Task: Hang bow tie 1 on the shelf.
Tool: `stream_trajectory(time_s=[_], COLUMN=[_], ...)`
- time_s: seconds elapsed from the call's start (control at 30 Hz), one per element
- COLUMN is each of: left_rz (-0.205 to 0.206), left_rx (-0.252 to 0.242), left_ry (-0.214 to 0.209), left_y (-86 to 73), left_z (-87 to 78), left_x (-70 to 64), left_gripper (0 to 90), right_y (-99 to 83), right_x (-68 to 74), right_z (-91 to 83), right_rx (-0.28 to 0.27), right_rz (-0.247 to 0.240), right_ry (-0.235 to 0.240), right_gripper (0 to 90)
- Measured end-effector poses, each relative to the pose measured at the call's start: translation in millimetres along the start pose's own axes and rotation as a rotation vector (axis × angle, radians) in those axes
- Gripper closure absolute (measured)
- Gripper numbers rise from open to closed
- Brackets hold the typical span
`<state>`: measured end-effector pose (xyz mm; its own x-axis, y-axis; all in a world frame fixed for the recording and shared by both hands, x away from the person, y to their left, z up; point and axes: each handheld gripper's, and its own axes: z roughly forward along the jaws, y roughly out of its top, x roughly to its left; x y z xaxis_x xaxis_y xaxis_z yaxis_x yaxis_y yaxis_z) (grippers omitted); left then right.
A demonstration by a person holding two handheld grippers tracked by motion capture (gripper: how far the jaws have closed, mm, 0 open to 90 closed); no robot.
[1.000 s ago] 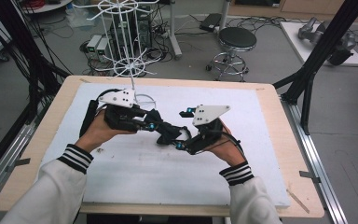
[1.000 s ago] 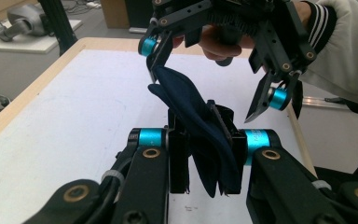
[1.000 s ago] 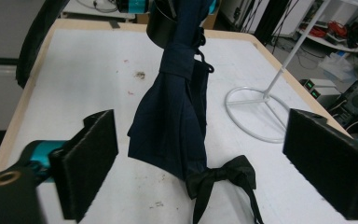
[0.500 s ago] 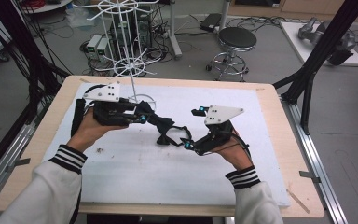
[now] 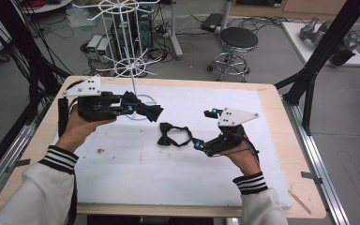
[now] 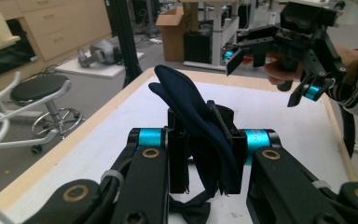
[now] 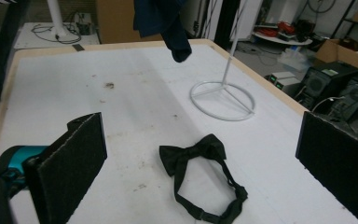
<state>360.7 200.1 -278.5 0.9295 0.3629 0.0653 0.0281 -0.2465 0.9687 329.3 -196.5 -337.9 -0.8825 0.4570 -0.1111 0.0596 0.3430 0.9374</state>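
Navy bow tie (image 6: 193,112) pinched in my left gripper (image 5: 122,107), lifted above the pad near the stand's foot.

My jaws hid the tie's knot in the left gripper view, and the right gripper view cut its top off at the frame edge. My left gripper was clamped tight on it. My right gripper (image 5: 198,144) stood wide, holding nothing, just beside the black bow tie (image 5: 173,134), which lay flat on the white pad (image 5: 136,178) with its strap looped, near the stand (image 5: 132,84).
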Motion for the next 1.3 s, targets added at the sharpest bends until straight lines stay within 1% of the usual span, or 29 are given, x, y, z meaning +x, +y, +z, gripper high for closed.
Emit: stream_trajectory(time_s=[0.07, 0.37, 0.4, 0.47, 0.5, 0.53, 0.67, 0.7, 0.8, 0.87, 0.93, 1.0, 1.13, 1.3], left_rz=[0.0, -0.007, -0.011, -0.014, -0.016, -0.016, -0.021, -0.024, -0.028, -0.029, -0.038, -0.045, -0.056, -0.073], left_rx=[-0.007, -0.042, -0.048, -0.053, -0.057, -0.062, -0.078, -0.085, -0.094, -0.096, -0.102, -0.107, -0.11, -0.112], left_ry=[0.014, 0.076, 0.085, 0.099, 0.105, 0.112, 0.137, 0.142, 0.159, 0.173, 0.182, 0.19, 0.211, 0.248], left_y=[0.3, 1.3, 1.3, 1.5, 1.5, 1.5, 1.7, 1.8, 2.5, 3.1, 3.8, 4.3, 5.0, 4.6], left_z=[-3.2, -15.8, -16.5, -17.8, -18.4, -18.5, -19.0, -18.9, -18.6, -18.5, -17.7, -16.8, -15.4, -14.6], left_x=[1.0, 5.0, 5.2, 6.4, 7.0, 7.4, 8.8, 9.1, 10.1, 11.0, 12.1, 13.3, 15.1, 17.8], left_gripper=[76.9, 76.9, 76.9, 76.9, 76.9, 76.9, 76.9, 76.9, 76.9, 76.9, 76.9, 76.9, 76.9, 76.8], right_y=[-1.6, -13.0, -14.9, -17.7, -19.3, -20.9, -27.6, -29.3, -33.2, -34.6, -35.9, -37.6, -41.2, -45.2], right_x=[-0.3, -2.8, -2.5, -1.8, -1.4, -1.0, -0.1, 0.2, -0.4, -0.5, 0.0, -0.1, 1.2, 2.9], right_z=[-3.1, -15.6, -17.1, -19.5, -21.0, -22.4, -27.9, -29.1, -32.4, -34.1, -35.9, -37.1, -40.4, -44.9], right_rx=[-0.007, -0.006, -0.002, 0.013, 0.009, 0.004, 0.003, -0.001, -0.019, -0.022, -0.027, -0.033, -0.039, -0.041], right_rz=[0.016, 0.043, 0.054, 0.052, 0.049, 0.056, 0.07, 0.082, 0.093, 0.093, 0.1, 0.096, 0.111, 0.118], right_ry=[-0.007, -0.062, -0.065, -0.077, -0.085, -0.082, -0.101, -0.102, -0.116, -0.127, -0.129, -0.138, -0.145, -0.159], right_gripper=[1.1, 1.1, 1.1, 1.1, 1.1, 1.1, 1.1, 1.1, 1.1, 1.1, 1.1, 1.1, 1.1, 1.1])
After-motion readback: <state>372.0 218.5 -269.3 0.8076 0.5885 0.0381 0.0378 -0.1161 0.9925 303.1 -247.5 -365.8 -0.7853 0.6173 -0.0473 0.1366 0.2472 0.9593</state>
